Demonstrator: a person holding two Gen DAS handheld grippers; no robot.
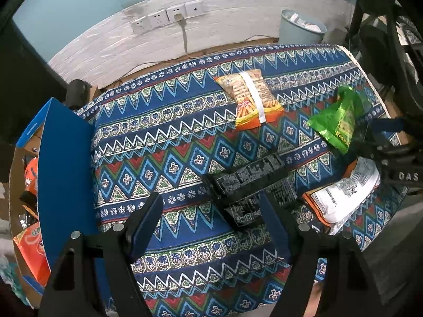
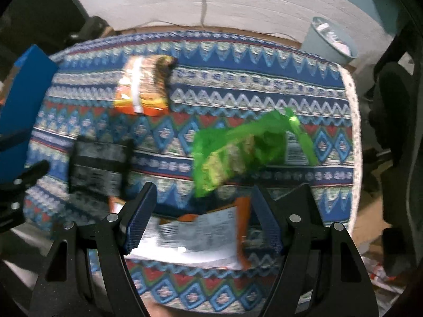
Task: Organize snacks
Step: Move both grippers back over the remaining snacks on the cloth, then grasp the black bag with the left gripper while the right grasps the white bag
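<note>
Between the right gripper's (image 2: 203,219) spread fingers lies the white packet (image 2: 195,237)

Blur and cut-offs
Right wrist view smears the black packet (image 2: 99,165) and green bag (image 2: 238,150); print unreadable. The blue box (image 1: 63,174) hides most of its orange packets (image 1: 31,248).

A lived-in room of a home or small office is suggested. Ahead of the jaws, a patterned cloth (image 1: 164,142) is spread over a table, backed by a whitewashed wall with a row of sockets (image 1: 169,15). A full wastebasket (image 1: 301,27) is seen ahead and right, a blue carton (image 1: 63,169) left.
</note>
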